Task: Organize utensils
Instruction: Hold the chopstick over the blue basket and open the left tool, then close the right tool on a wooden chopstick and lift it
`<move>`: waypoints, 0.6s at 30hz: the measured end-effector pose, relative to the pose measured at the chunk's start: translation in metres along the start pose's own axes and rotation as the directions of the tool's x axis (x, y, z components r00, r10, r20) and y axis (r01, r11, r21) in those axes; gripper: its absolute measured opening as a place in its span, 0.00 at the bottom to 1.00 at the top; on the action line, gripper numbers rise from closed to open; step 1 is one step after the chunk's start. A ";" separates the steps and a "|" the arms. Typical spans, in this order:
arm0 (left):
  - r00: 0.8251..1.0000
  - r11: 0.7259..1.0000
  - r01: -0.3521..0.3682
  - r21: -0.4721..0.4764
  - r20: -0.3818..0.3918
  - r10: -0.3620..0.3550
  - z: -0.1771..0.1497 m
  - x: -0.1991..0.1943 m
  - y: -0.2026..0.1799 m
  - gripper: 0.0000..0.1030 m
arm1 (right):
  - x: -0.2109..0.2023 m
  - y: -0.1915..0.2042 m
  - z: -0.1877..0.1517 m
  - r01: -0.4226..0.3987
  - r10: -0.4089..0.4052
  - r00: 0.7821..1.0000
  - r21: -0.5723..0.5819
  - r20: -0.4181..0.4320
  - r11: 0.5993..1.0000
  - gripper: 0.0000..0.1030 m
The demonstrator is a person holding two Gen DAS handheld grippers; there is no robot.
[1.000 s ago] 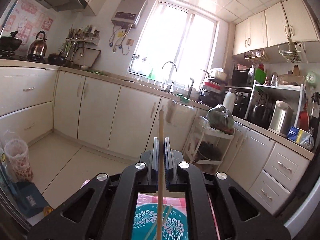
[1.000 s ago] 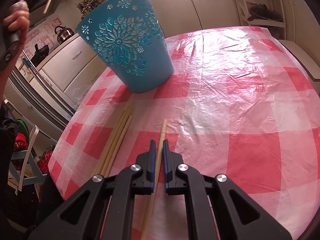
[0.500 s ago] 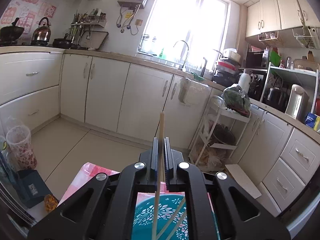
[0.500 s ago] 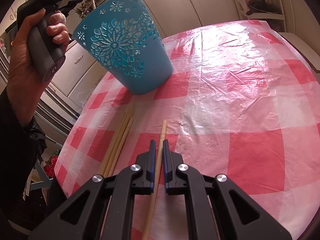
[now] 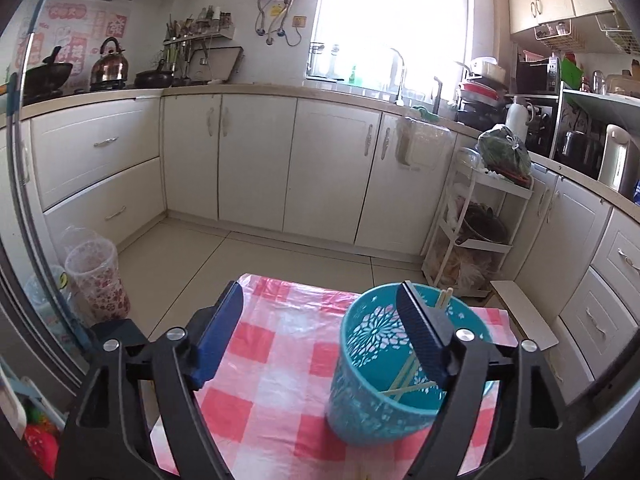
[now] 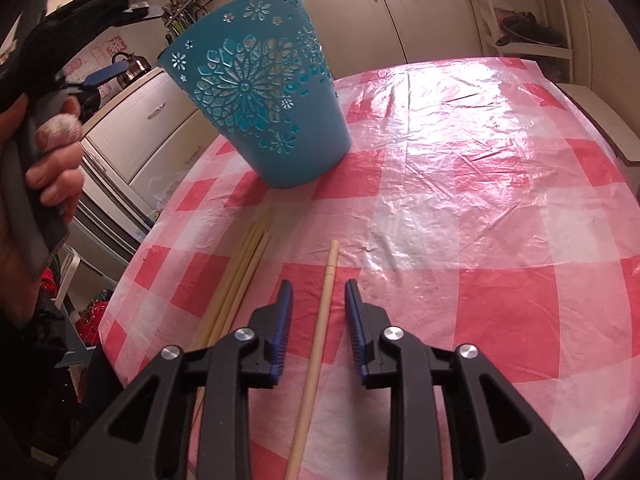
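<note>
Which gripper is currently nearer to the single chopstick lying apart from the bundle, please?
Right. The right gripper is open with its jaws either side of the single chopstick; the left gripper, also open, is up by the teal basket.

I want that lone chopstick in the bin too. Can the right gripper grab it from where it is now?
Probably yes. The right gripper is open with the chopstick lying on the tablecloth between its fingers, and nothing covers it. The other chopsticks lie apart to the left, so closing should catch just this one.
</note>
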State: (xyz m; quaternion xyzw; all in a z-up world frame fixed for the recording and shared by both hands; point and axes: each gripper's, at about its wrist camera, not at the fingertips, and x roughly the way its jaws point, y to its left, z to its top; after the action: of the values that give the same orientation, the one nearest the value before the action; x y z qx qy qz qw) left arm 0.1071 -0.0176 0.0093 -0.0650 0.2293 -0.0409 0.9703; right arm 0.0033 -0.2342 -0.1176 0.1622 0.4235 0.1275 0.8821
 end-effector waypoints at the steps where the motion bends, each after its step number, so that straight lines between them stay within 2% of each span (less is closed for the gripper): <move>1: 1.000 1.000 -0.003 -0.005 -0.004 0.003 -0.005 -0.010 0.008 0.77 | 0.000 0.001 0.000 0.010 -0.010 1.000 -0.002 -0.004 1.000 0.28; 4: 0.999 1.000 -0.009 -0.018 -0.039 0.009 -0.024 -0.032 0.029 0.79 | 0.001 0.007 0.000 0.055 -0.055 0.998 -0.023 -0.016 0.998 0.26; 6: 0.997 0.999 -0.031 -0.018 -0.068 0.029 -0.038 -0.043 0.041 0.80 | 0.003 0.017 -0.002 0.123 -0.125 0.992 -0.082 -0.020 0.989 0.23; 8: 0.994 0.999 -0.041 -0.019 -0.099 0.039 -0.051 -0.051 0.049 0.80 | 0.006 0.030 -0.005 0.210 -0.216 0.976 -0.166 -0.018 0.963 0.19; 10: 0.992 0.999 -0.046 -0.017 -0.120 0.044 -0.062 -0.058 0.053 0.80 | 0.010 0.043 -0.010 0.290 -0.298 0.954 -0.266 0.012 0.919 0.11; 11: 0.991 0.999 -0.045 -0.021 -0.128 0.042 -0.066 -0.062 0.055 0.80 | 0.010 0.044 -0.012 0.287 -0.294 0.956 -0.269 0.014 0.919 0.08; 14: 0.986 0.999 -0.026 -0.040 -0.165 0.019 -0.081 -0.069 0.061 0.80 | 0.005 0.034 -0.008 0.227 -0.233 0.972 -0.184 -0.009 0.956 0.06; 16: 0.983 0.999 -0.020 -0.045 -0.184 0.012 -0.089 -0.071 0.064 0.80 | -0.008 0.028 -0.003 0.150 -0.149 0.989 -0.112 0.021 0.982 0.06; 18: 0.980 0.998 -0.019 -0.052 -0.201 0.009 -0.093 -0.072 0.070 0.80 | -0.028 0.027 0.005 0.080 -0.074 0.994 -0.066 0.080 0.995 0.06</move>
State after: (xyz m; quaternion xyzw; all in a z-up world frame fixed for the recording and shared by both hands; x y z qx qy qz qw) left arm 0.0043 0.0490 -0.0516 -0.0851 0.3276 -0.0342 0.9404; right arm -0.0118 -0.2200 -0.0840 0.1201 0.3904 0.1014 0.9071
